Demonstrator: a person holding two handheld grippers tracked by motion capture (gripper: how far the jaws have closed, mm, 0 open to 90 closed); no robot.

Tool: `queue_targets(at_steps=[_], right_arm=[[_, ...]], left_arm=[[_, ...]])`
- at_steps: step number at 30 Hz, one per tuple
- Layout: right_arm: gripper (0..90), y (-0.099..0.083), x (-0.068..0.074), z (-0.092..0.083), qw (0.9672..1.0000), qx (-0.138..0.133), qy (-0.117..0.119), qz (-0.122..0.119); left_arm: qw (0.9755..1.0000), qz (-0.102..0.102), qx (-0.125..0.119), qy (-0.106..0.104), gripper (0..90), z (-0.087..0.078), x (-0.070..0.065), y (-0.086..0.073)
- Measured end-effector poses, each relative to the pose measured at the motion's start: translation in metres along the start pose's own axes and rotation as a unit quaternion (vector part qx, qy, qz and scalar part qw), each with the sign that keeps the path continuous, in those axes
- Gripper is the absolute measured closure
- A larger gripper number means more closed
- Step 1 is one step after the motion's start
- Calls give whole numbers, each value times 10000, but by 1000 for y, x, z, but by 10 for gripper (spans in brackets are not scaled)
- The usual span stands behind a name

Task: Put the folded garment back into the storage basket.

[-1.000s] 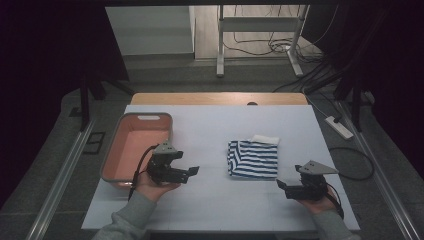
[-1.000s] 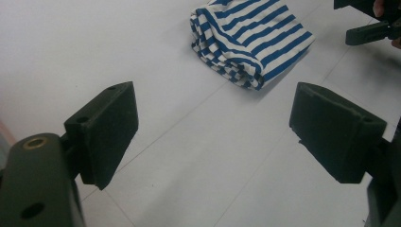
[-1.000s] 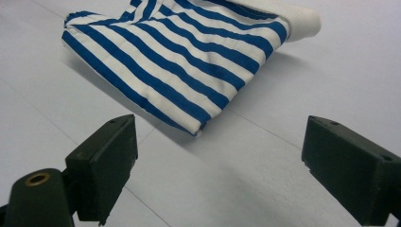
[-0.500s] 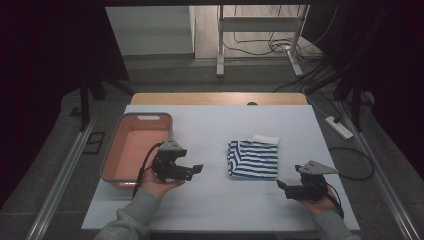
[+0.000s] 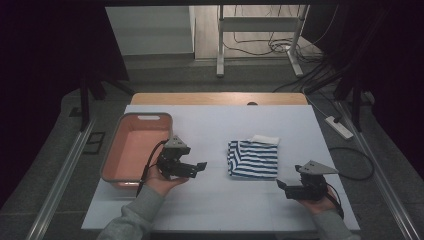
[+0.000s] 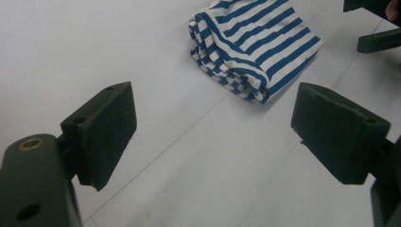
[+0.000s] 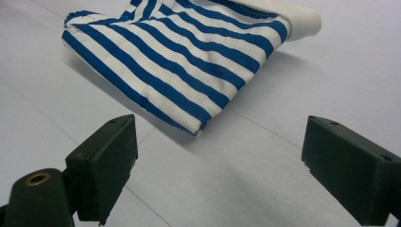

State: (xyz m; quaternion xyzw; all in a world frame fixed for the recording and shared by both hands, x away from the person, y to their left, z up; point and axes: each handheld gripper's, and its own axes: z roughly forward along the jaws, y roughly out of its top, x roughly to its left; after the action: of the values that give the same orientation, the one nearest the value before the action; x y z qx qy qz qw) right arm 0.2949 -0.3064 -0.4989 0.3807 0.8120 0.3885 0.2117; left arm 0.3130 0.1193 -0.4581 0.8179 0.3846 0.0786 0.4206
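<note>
Left of middle in the high view, the left gripper (image 5: 199,165) has slid closer to the striped cloth (image 5: 252,159), jaws wide apart, ready to grab.

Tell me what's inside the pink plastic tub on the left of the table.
The pink plastic tub looks empty in the high view: only its bare pink floor shows. Its near right corner is covered by the left gripper and its cable, so that part stays unseen.
</note>
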Motion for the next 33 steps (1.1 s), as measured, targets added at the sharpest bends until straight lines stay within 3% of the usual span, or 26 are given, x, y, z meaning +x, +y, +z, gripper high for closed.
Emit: queue_targets(at_steps=[33], right_arm=[[121,0,0,0,10000,-2,8,-15]], left_arm=[[9998,80,158,-67,151,26,-6,17]])
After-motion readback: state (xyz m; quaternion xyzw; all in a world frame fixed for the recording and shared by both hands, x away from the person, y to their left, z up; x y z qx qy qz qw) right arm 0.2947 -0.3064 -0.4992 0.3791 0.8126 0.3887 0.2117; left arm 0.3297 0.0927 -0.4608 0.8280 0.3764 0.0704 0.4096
